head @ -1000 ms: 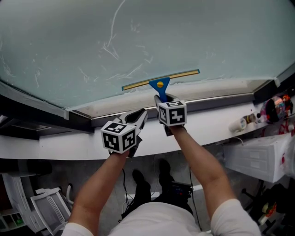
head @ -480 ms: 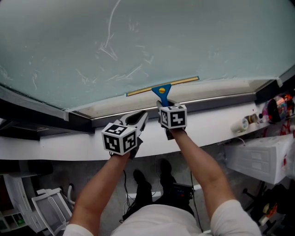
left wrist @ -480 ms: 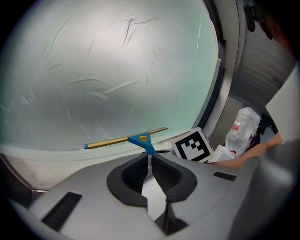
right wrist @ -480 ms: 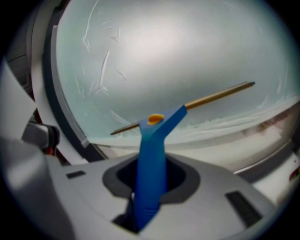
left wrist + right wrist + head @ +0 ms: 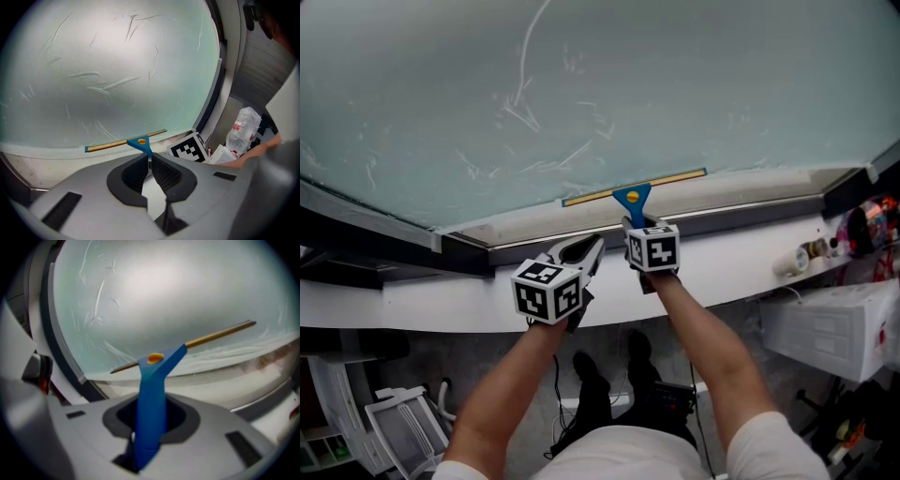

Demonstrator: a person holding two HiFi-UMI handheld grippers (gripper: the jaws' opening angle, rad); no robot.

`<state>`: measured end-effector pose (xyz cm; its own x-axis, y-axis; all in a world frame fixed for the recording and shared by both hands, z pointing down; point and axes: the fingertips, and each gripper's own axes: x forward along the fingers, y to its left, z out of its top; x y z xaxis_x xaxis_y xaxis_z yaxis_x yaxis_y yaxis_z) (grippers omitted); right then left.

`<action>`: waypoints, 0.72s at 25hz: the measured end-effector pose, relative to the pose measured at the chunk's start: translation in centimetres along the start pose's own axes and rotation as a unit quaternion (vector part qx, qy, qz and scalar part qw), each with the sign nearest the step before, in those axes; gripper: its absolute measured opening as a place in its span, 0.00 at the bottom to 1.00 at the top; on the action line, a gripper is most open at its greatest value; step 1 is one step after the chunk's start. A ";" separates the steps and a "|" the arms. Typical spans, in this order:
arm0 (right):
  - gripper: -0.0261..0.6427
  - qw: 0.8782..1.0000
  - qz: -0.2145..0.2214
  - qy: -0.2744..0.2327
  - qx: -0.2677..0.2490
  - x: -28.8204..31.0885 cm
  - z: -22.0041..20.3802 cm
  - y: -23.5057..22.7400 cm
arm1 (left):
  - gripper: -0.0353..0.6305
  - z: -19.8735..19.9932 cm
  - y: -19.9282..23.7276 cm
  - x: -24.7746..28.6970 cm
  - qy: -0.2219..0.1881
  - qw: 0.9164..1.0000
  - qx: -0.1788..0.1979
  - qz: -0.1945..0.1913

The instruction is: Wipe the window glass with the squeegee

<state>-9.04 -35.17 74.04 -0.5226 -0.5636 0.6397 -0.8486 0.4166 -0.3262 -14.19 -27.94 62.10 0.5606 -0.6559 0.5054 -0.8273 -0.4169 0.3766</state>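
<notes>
The squeegee (image 5: 632, 196) has a blue handle and a long brass-coloured blade. Its blade lies against the lowest strip of the streaked window glass (image 5: 675, 84), just above the bottom frame. My right gripper (image 5: 636, 225) is shut on the blue handle (image 5: 152, 394), which stands up between its jaws toward the glass (image 5: 164, 301). My left gripper (image 5: 584, 248) hangs beside it on the left, slightly lower, touching nothing. In the left gripper view its jaws (image 5: 150, 164) are closed together with nothing between them, and the squeegee (image 5: 138, 140) shows just beyond them.
A white sill (image 5: 741, 258) runs below the dark window frame (image 5: 366, 225). Small bottles (image 5: 806, 246) and a white box (image 5: 825, 323) sit at the right, and a plastic bag (image 5: 241, 129) lies nearby. A wire rack (image 5: 394, 427) stands on the floor at lower left.
The right gripper has drawn the squeegee down the glass, from a little above the bottom edge to right against it. The left gripper has stayed beside it, shut.
</notes>
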 end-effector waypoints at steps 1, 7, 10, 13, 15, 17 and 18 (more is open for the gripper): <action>0.20 1.000 0.000 0.000 -0.002 0.1 -0.1 -0.1 | 0.12 -0.1 0.0 0.1 0.001 1.000 -0.001 0.000; 0.19 1.000 0.001 0.013 0.004 0.5 -1.4 -0.5 | 0.12 -0.8 0.0 0.5 0.006 1.000 -0.004 -0.003; 0.19 1.000 -0.001 0.020 0.000 0.5 -1.9 -0.8 | 0.12 -1.0 0.0 0.6 0.008 1.000 -0.004 -0.002; 0.19 1.000 0.000 0.030 0.002 0.5 -2.6 -0.9 | 0.12 -1.0 -0.1 0.6 0.008 1.000 -0.005 -0.002; 0.19 0.999 0.005 0.033 0.005 0.4 -2.8 -0.8 | 0.12 -0.9 -0.2 0.8 0.006 1.000 -0.005 -0.003; 0.19 0.999 0.007 0.035 0.006 0.4 -2.9 -0.7 | 0.12 -0.8 -0.4 0.9 0.004 1.000 -0.006 -0.004; 0.19 0.999 0.007 0.036 0.006 0.3 -3.0 -0.7 | 0.12 -0.8 -0.4 1.0 0.003 1.000 -0.006 -0.004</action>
<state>-8.37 -33.48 76.54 -0.5277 -0.5042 0.6837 -0.8422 0.4156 -0.3435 -13.27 -27.89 63.04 0.5672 -0.6487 0.5074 -0.8224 -0.4138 0.3904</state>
